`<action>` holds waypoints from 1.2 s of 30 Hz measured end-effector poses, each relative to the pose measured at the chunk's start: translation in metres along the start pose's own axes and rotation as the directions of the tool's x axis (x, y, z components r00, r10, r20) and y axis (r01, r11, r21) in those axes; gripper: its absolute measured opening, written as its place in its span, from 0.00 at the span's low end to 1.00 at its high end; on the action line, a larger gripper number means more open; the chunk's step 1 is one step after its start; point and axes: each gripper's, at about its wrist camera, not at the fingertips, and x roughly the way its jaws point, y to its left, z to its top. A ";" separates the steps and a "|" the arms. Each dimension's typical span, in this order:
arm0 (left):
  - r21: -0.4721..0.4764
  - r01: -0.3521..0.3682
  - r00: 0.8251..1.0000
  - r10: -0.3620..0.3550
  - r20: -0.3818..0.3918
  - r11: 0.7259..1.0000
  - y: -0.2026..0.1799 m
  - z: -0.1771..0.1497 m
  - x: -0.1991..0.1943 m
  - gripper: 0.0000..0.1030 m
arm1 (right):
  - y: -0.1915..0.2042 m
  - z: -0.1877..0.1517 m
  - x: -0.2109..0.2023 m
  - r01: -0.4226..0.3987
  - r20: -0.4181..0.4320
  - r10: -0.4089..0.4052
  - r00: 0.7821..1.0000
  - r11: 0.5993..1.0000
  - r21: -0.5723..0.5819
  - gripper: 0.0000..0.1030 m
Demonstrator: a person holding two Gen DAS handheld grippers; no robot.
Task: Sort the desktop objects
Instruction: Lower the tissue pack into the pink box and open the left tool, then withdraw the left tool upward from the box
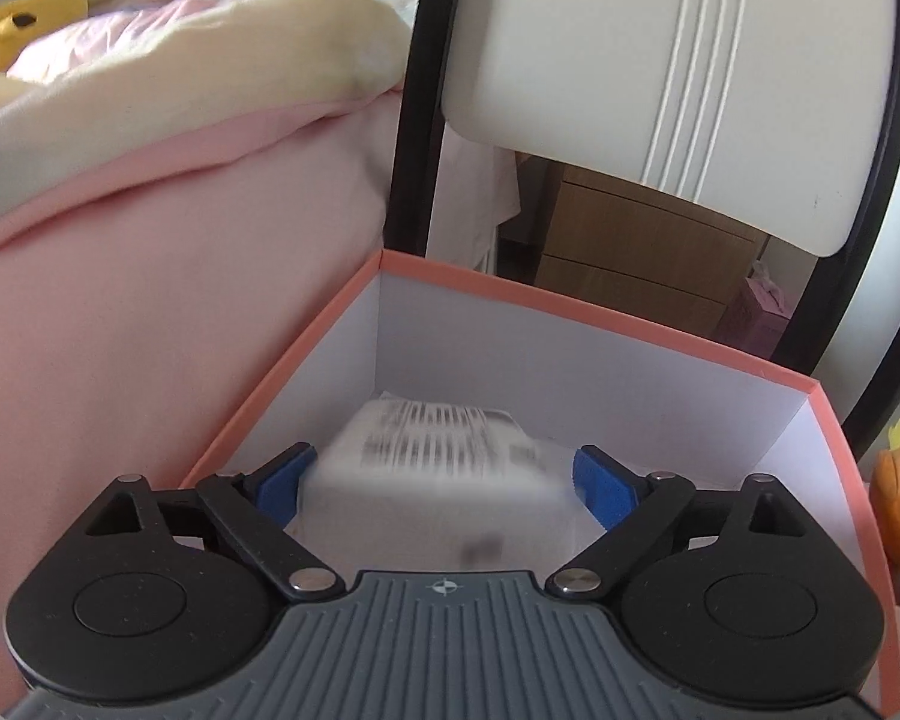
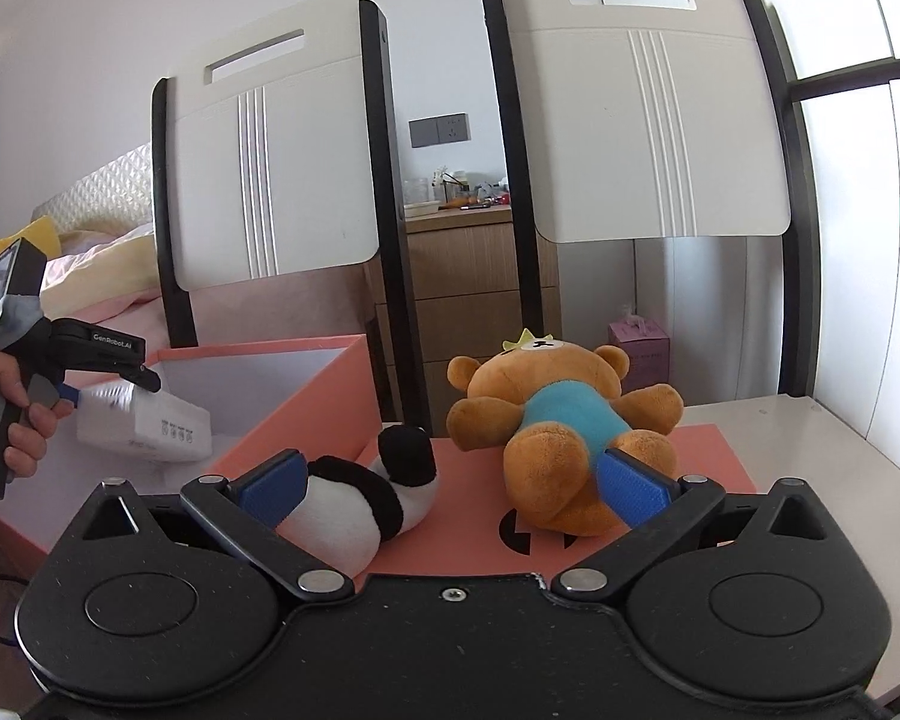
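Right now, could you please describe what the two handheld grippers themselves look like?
Both grippers, left and right, have black linkage arms with silver pivot pins and blue textured pads. The left has a grey ribbed body, white lettering on its side and a grey pistol handle.

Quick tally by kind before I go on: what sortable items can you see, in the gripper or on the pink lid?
White boxes: 1, the white box held by the left gripper over the open pink box.
Plush toys: 2, the panda plush and the brown bear plush, both on the pink lid in front of the open right gripper.
Total: 3
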 end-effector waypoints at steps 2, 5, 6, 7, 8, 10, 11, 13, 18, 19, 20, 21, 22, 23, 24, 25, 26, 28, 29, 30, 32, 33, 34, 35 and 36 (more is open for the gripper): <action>0.030 -0.014 0.999 0.014 0.031 0.999 -0.006 -0.002 -0.008 0.94 | 0.000 0.000 0.000 0.003 -0.001 -0.003 1.000 1.000 -0.006 1.00; 0.038 0.011 0.998 -0.013 0.061 0.999 -0.013 -0.006 -0.023 0.95 | -0.001 0.000 -0.002 0.010 -0.006 -0.010 1.000 1.000 -0.006 1.00; 0.046 0.019 0.997 -0.022 0.071 0.999 -0.017 -0.007 -0.028 0.95 | -0.001 0.001 -0.002 0.011 -0.004 -0.011 1.000 1.000 -0.006 1.00; 0.055 0.025 0.996 -0.029 0.084 0.998 -0.020 -0.009 -0.034 0.95 | -0.001 0.001 -0.003 0.012 0.000 -0.012 1.000 1.000 -0.005 1.00; 0.058 0.031 0.994 -0.037 0.101 0.998 -0.022 -0.011 -0.041 0.96 | -0.001 0.001 -0.005 0.014 0.006 -0.014 1.000 1.000 -0.001 1.00; 0.054 0.037 0.991 -0.044 0.127 0.998 -0.024 -0.017 -0.052 0.96 | -0.001 0.002 -0.008 0.018 0.016 -0.019 1.000 1.000 0.006 1.00; 0.053 0.040 0.989 -0.047 0.139 0.998 -0.024 -0.020 -0.058 0.96 | -0.002 0.002 -0.009 0.020 0.022 -0.020 1.000 1.000 0.008 1.00; 0.049 0.047 0.985 -0.054 0.165 0.998 -0.026 -0.026 -0.069 0.96 | -0.002 0.003 -0.011 0.028 0.030 -0.029 0.999 1.000 0.008 1.00; 0.042 0.063 0.971 -0.071 0.229 0.997 -0.030 -0.042 -0.096 0.97 | -0.005 0.004 -0.016 0.042 0.039 -0.043 0.998 0.999 0.018 1.00; 0.041 0.066 0.968 -0.074 0.241 0.997 -0.030 -0.045 -0.101 0.97 | -0.005 0.004 -0.017 0.045 0.040 -0.045 0.998 0.999 0.018 1.00; 0.039 0.069 0.964 -0.077 0.254 0.997 -0.031 -0.048 -0.107 0.97 | -0.006 0.004 -0.018 0.050 0.043 -0.051 0.998 0.999 0.017 1.00; 0.038 0.073 0.961 -0.080 0.266 0.997 -0.032 -0.051 -0.112 0.97 | -0.007 0.004 -0.019 0.057 0.045 -0.058 0.997 0.998 0.019 1.00; 0.035 0.076 0.957 -0.083 0.277 0.996 -0.032 -0.054 -0.118 0.97 | -0.008 0.004 -0.020 0.064 0.047 -0.065 0.997 0.998 0.022 1.00; 0.016 0.077 0.958 -0.079 0.275 0.997 -0.029 -0.057 -0.121 0.97 | -0.009 0.004 -0.022 0.065 0.048 -0.066 0.997 0.998 0.027 1.00; -0.002 0.079 0.959 -0.075 0.272 0.997 -0.025 -0.059 -0.125 0.97 | -0.010 0.005 -0.023 0.063 0.047 -0.064 0.997 0.998 0.032 1.00; -0.004 0.082 0.960 -0.078 0.269 0.997 -0.022 -0.061 -0.127 0.97 | -0.011 0.005 -0.025 0.061 0.047 -0.063 0.997 0.997 0.038 1.00; -0.006 0.085 0.960 -0.080 0.267 0.996 -0.019 -0.063 -0.130 0.97 | -0.011 0.005 -0.026 0.060 0.048 -0.062 0.997 0.997 0.042 1.00; -0.006 0.076 0.958 -0.071 0.276 0.997 -0.012 -0.067 -0.140 0.97 | -0.010 0.004 -0.029 0.060 0.052 -0.062 0.997 0.998 0.036 1.00; -0.005 0.077 0.958 -0.073 0.278 0.997 -0.010 -0.070 -0.144 0.97 | -0.009 0.004 -0.031 0.059 0.053 -0.060 0.997 0.998 0.032 1.00; -0.004 0.079 0.958 -0.074 0.279 0.997 -0.008 -0.072 -0.148 0.97 | -0.008 0.003 -0.031 0.055 0.052 -0.056 0.997 0.998 0.028 1.00; -0.001 0.082 0.956 -0.078 0.281 0.997 -0.006 -0.077 -0.153 0.97 | -0.007 0.002 -0.033 0.048 0.049 -0.049 0.998 0.998 0.028 1.00; 0.005 0.080 0.955 -0.079 0.286 0.997 -0.005 -0.080 -0.156 0.97 | -0.006 0.002 -0.033 0.045 0.048 -0.046 0.998 0.999 0.027 1.00; 0.012 0.079 0.954 -0.079 0.291 0.997 -0.005 -0.082 -0.159 0.97 | -0.005 0.002 -0.034 0.042 0.049 -0.043 0.998 0.999 0.027 1.00; 0.019 0.075 0.951 -0.077 0.300 0.997 -0.006 -0.085 -0.162 0.97 | -0.004 0.002 -0.035 0.040 0.051 -0.042 0.998 0.999 0.026 1.00; 0.026 0.073 0.948 -0.077 0.308 0.997 -0.007 -0.088 -0.166 0.97 | -0.003 0.003 -0.036 0.038 0.052 -0.040 0.998 0.999 0.026 1.00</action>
